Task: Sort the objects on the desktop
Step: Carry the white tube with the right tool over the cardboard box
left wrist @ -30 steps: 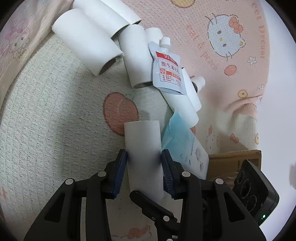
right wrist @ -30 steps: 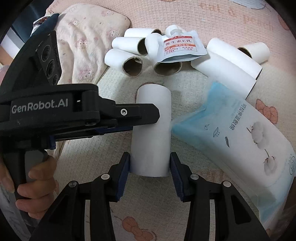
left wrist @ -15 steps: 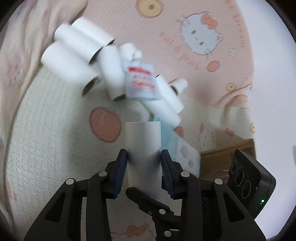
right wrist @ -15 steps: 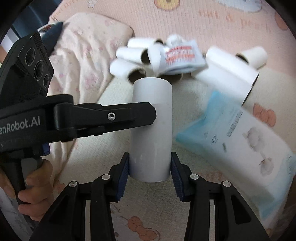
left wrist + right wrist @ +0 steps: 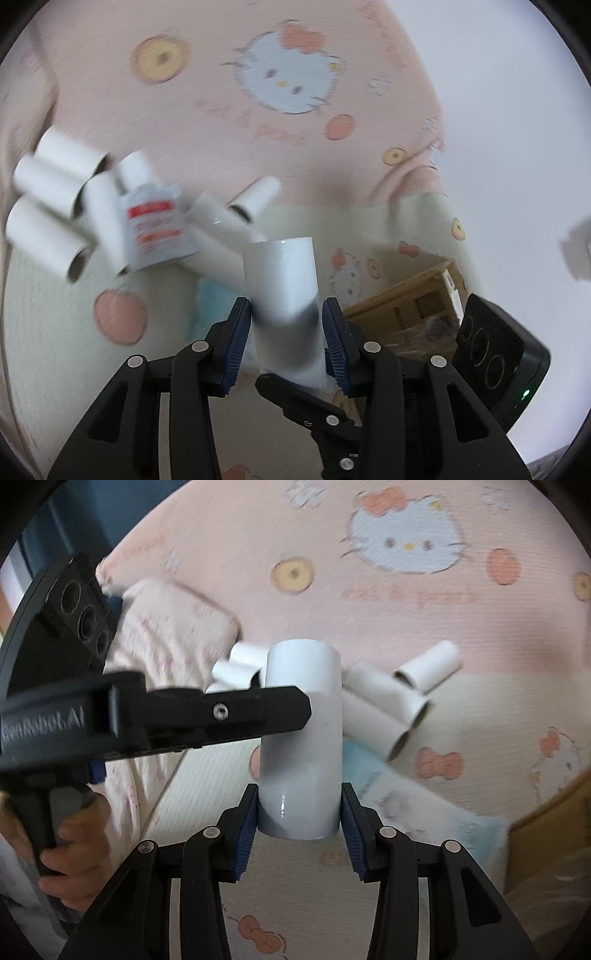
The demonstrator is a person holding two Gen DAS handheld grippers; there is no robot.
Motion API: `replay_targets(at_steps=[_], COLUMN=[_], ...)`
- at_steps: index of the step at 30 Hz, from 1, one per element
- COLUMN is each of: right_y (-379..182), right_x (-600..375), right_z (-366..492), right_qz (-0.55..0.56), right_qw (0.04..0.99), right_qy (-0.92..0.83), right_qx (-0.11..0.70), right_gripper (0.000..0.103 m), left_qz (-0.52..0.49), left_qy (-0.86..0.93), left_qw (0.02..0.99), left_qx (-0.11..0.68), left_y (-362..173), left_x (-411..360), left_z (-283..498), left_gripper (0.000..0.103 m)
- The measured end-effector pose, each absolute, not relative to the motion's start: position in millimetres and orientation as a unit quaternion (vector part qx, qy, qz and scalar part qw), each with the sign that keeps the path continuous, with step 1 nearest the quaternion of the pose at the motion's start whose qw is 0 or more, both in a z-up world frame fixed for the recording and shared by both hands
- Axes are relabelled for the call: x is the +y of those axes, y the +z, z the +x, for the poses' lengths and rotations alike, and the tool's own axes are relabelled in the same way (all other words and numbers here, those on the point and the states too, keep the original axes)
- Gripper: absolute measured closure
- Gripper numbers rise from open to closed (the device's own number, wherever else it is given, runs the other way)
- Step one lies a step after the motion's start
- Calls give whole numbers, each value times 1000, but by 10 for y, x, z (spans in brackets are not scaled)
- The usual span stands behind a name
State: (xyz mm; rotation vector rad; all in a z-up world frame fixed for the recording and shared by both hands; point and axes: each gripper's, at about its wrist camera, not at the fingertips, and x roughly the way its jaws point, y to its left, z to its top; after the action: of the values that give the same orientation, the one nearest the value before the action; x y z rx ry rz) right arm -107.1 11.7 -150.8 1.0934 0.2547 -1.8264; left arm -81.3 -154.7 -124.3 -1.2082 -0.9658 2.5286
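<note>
One white paper tube [image 5: 280, 273] is held off the blanket by both grippers at once. My left gripper [image 5: 286, 317] has its blue pads on the tube's sides near one end, and its jaws are opening slightly with the tube still between them. My right gripper [image 5: 299, 805] is shut on the same tube [image 5: 301, 746] at its near end. The left gripper's black finger [image 5: 221, 716] crosses the tube from the left in the right wrist view. Behind lie several more white tubes [image 5: 48, 229] and a red-labelled spout pouch [image 5: 155, 229].
A blue tissue pack [image 5: 406, 801] lies under the lifted tube on the Hello Kitty blanket [image 5: 406, 602]. A cardboard box [image 5: 417, 306] stands at the right. A pink pillow [image 5: 166, 642] sits at the left, and a hand [image 5: 74, 849] grips the left tool's handle.
Both grippers have lifted the tube together off the blanket, so the pile and the tissue pack look smaller and farther. The left gripper has rolled, tilting the tube in its view.
</note>
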Motion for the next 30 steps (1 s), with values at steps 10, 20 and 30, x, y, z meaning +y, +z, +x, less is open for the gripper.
replay_targets(at_steps=[10,20,30], right_y=[-908,-525,-243], right_x=[493,739,1213], right_z=[-1237,-1365,-1470], right_qz=[393,378,365], right_qw=[443,414,363], right_qy=[-801,-823,-851], right_qx=[85,87,105], right_gripper=[63,63,63], left_qz=[-371,-370,-380], left_qy=[883,889,869], left_qw=[127,165,218], left_qx=[-258,-213,-231], left_y=[-716,-270,-126], left_x=[-1079,-733,-236], left_z=[-1056,-1266,-1511], left_gripper=[54,53,54])
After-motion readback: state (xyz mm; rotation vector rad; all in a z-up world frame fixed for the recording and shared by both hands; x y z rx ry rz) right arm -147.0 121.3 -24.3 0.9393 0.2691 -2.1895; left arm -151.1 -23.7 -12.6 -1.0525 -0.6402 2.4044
